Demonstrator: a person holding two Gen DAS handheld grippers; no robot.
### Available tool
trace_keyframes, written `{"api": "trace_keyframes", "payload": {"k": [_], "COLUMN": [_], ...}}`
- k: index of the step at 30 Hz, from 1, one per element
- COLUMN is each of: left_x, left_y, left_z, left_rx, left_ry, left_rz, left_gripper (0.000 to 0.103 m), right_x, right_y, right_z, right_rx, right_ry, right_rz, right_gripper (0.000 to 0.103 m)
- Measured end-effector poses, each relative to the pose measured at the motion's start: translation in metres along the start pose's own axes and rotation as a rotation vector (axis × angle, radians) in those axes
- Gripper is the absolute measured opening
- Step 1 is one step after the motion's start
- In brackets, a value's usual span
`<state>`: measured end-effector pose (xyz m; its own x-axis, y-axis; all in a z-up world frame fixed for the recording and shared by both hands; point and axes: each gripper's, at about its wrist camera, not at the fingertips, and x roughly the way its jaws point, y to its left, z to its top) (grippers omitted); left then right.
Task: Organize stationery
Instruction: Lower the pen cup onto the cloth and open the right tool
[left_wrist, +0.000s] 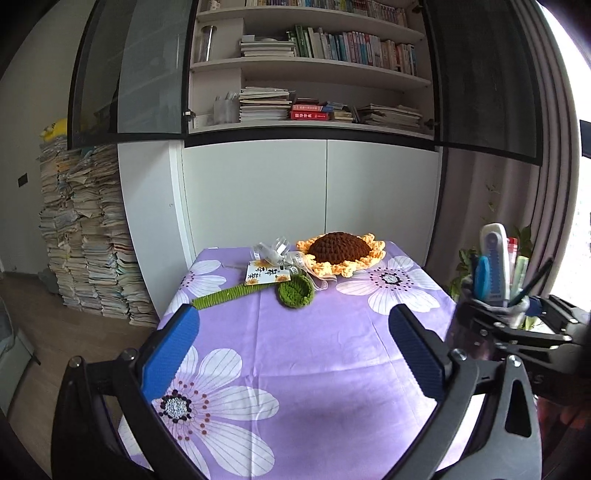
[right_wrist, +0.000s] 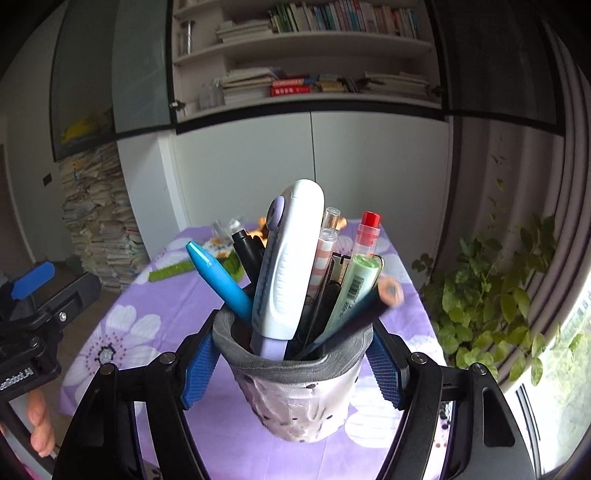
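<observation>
Right gripper (right_wrist: 293, 363), blue pads pressed against both sides of a grey-rimmed, pale speckled pen cup (right_wrist: 295, 391), holds it above the purple flowered tablecloth (right_wrist: 122, 295) near the table's right edge. The cup stands upright; its pens fan upward, away from the camera. Left gripper (left_wrist: 291, 354), jaws apart and empty, hovers over bare cloth, a crocheted sunflower (left_wrist: 341, 251) lying at the far edge.

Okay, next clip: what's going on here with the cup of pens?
A person is tidying stationery with two handheld grippers. The right gripper is clamped on a pen cup full of pens and a white-and-lilac tool, held over the purple flowered tablecloth. The left gripper is open and empty. A crocheted sunflower lies at the far end.
</observation>
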<state>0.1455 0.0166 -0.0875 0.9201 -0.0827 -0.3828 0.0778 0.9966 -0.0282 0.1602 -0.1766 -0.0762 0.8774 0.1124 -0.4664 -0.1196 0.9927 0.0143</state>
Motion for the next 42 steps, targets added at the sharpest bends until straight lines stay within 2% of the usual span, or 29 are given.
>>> {"api": "trace_keyframes", "payload": {"k": [3,7,14,21,24,30,34,38,42], "left_x": [-0.009,-0.005,0.029,0.064,0.074,0.086,0.084,0.075,0.070], "left_y": [0.011,0.029,0.065,0.091,0.098,0.100,0.101,0.103,0.106], "left_z": [-0.005,-0.015,-0.035,-0.042,-0.044,-0.046,-0.047,-0.046,-0.046], "left_rx": [-0.032,-0.042,-0.068,-0.102,-0.123,-0.139,-0.142,-0.152,-0.157], "left_ry": [-0.002,0.010,0.054,0.073,0.069,0.088,0.091,0.085,0.078], "left_rz": [-0.004,0.052,0.125,0.126,0.109,0.077,0.076,0.078,0.086], "left_gripper": [0.102,0.102,0.102,0.102,0.102,0.102,0.102,0.102,0.102], "right_x": [0.009,0.029,0.112,0.188,0.196,0.187,0.181,0.181,0.179], "right_y": [0.008,0.018,0.051,0.072,0.072,0.076,0.075,0.075,0.075], "right_z": [-0.002,-0.009,0.002,0.017,0.015,0.011,0.010,0.012,0.010], "right_rx": [-0.036,-0.057,-0.113,-0.115,-0.121,-0.166,-0.165,-0.163,-0.151], "right_ry": [-0.025,-0.044,0.007,0.051,0.048,0.067,0.094,0.127,0.144], "right_rz": [0.007,0.063,0.136,0.139,0.123,0.106,0.107,0.112,0.111], "right_gripper": [0.073,0.073,0.073,0.073,0.073,0.073,0.074,0.081,0.082]}}
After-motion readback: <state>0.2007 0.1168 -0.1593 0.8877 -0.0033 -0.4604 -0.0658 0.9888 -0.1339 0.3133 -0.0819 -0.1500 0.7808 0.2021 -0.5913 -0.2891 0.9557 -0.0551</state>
